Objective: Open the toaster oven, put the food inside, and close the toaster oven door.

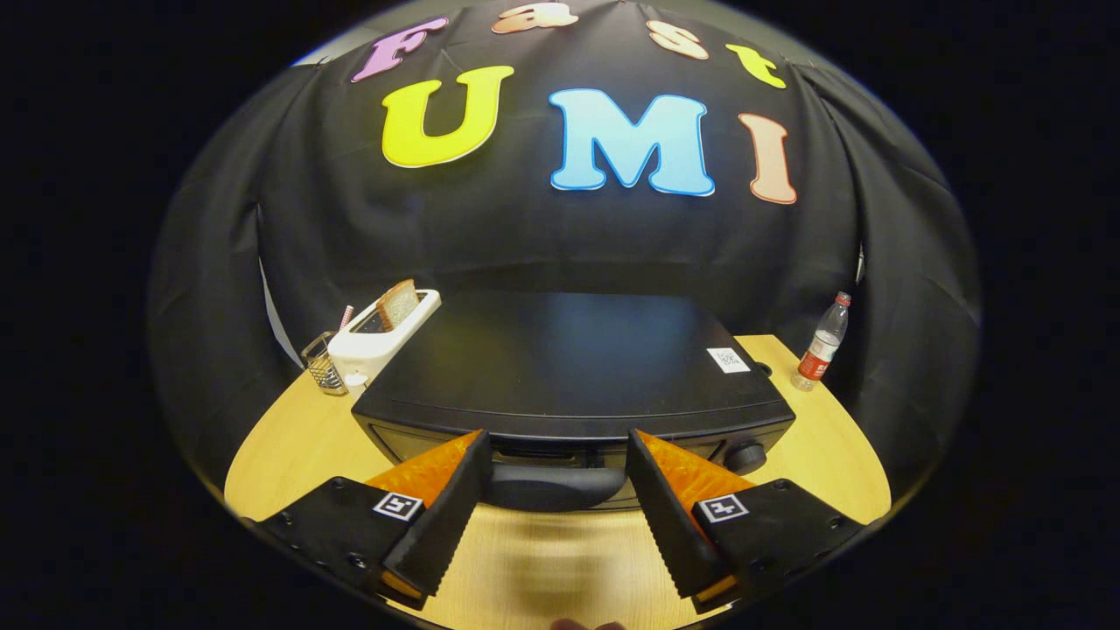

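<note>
A wire basket [322, 366] stood furthest left on the wooden table [289, 437], touching a white toaster [385, 337] holding a slice of bread [398, 304]. Centre, the black toaster oven [573, 367] sat closed, just ahead of the gripper [556, 459], whose fingers were spread wide, its door handle [549, 486] between them, not clamped. The handle looked rigid, smooth, the best place to grip; the oven seemed heavy enough to stay put. A plastic bottle [822, 343] stood right, well apart. Nothing blocked the handle.
</note>
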